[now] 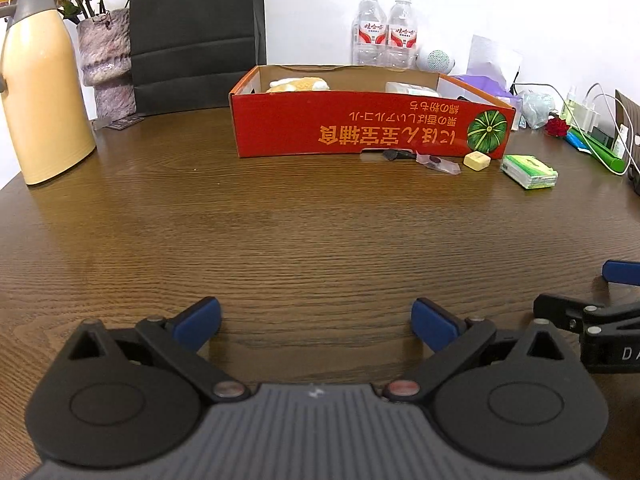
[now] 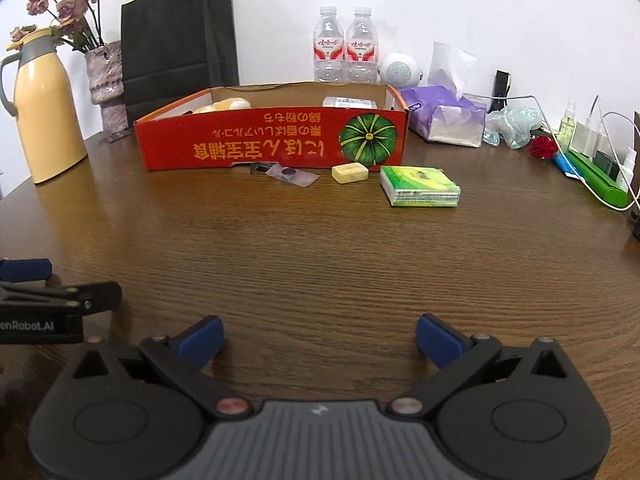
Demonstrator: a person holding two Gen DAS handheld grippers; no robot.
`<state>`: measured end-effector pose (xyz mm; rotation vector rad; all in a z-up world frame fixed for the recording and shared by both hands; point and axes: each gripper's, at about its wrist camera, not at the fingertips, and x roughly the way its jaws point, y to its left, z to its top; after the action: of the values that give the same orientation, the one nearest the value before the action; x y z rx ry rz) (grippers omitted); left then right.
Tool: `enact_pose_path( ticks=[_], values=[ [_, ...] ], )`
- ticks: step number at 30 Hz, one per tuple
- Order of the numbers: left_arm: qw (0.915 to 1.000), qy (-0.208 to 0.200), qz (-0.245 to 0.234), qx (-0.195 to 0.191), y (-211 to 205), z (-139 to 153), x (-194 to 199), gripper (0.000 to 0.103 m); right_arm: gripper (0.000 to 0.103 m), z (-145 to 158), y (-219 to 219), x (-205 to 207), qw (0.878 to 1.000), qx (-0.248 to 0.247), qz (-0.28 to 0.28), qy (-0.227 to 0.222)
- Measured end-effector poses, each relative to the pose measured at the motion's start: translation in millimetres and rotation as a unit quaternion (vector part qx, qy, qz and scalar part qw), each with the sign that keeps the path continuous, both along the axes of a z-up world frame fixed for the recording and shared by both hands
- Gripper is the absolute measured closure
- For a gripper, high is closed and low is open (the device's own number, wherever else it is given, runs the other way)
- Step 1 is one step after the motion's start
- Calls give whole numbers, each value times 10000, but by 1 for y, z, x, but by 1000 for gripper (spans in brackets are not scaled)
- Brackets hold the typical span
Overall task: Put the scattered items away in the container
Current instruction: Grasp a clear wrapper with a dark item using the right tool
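Red cardboard box (image 2: 272, 142) bears upside-down yellow writing, pumpkin picture.

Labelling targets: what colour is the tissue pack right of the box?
Green and white tissue pack; clearest in the right wrist view.

Red cardboard box (image 2: 256, 144): front wall hides most of its contents; a pale bun-like item (image 2: 224, 105) and a white packet (image 2: 349, 102) show only their tops. Small dark object (image 2: 260, 168) beside clear sachet (image 2: 292, 175): too small to identify. Left gripper: cut off at the right wrist view's left edge.
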<state>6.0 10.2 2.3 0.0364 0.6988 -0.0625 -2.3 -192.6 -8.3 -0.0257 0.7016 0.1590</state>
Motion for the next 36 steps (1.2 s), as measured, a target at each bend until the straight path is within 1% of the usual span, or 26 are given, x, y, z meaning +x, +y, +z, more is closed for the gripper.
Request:
enact_pose_path(
  ticks=[5, 8, 9, 10, 12, 13, 17, 19, 21, 23, 24, 26, 27, 28, 29, 31, 32, 33, 34, 36],
  values=[
    [10000, 2, 6, -9, 0, 0, 0, 0, 0, 0, 0, 1, 10000, 37, 82, -11],
    [10000, 3, 7, -10, 0, 0, 0, 0, 0, 1, -5, 3, 9990, 330, 291, -59],
    [10000, 2, 5, -17, 0, 0, 0, 0, 3, 2, -7, 7, 9981, 446, 428, -69],
    [10000, 2, 1, -22, 0, 0, 0, 0, 8, 4, -6, 14, 9970, 485, 600, -67],
    [10000, 4, -8, -17, 1, 0, 0, 0, 15, 8, -2, 34, 9949, 440, 911, -52],
    [10000, 5, -13, -10, 1, 0, 0, 0, 17, 12, 1, 47, 9939, 407, 1022, -97],
    [10000, 7, -41, -3, 0, 0, 1, 0, 19, 23, 16, 99, 9905, 217, 1275, -461],
    [10000, 4, -53, -8, 1, 0, 1, 0, 35, 25, 30, 128, 9889, -6, 1397, -513],
    [9999, -4, -98, -32, 3, 0, 2, 0, 48, 21, 43, 155, 9876, -252, 1511, -352],
    [9995, -33, -267, -133, 8, 2, 6, 0, 52, 14, 51, 172, 9850, -433, 1667, -133],
    [9990, -11, -388, -228, 11, 5, 11, 0, 53, 11, 50, 175, 9845, -381, 1704, -162],
    [9974, -51, -547, -459, 19, 14, 25, 0, 61, 6, 40, 177, 9848, -18, 1731, -128],
    [9966, -128, -602, -553, 21, 20, 34, 0, 81, 6, 34, 176, 9853, 108, 1699, -136],
    [9955, -188, -724, -573, 20, 25, 44, 1, 87, 5, 28, 174, 9868, 84, 1608, -188],
    [9939, -242, -932, -547, 16, 30, 55, 3, 87, 5, 21, 173, 9883, 79, 1508, -222],
    [9877, -318, -1411, -592, 3, 37, 81, 13, 89, 4, 5, 170, 9921, 258, 1205, -241],
    [9855, -286, -1541, -656, -3, 37, 95, 16, 90, 4, -3, 170, 9935, 359, 1054, -241],
    [9846, -202, -1589, -695, -11, 36, 110, 23, 90, 4, -9, 171, 9945, 456, 920, -225],
    [9845, -106, -1611, -687, -19, 33, 124, 27, 90, 4, -15, 170, 9952, 489, 809, -236],
    [9864, -16, -1531, -605, -38, 28, 147, 30, 91, 10, -26, 163, 9950, 615, 703, -358]
  ],
)
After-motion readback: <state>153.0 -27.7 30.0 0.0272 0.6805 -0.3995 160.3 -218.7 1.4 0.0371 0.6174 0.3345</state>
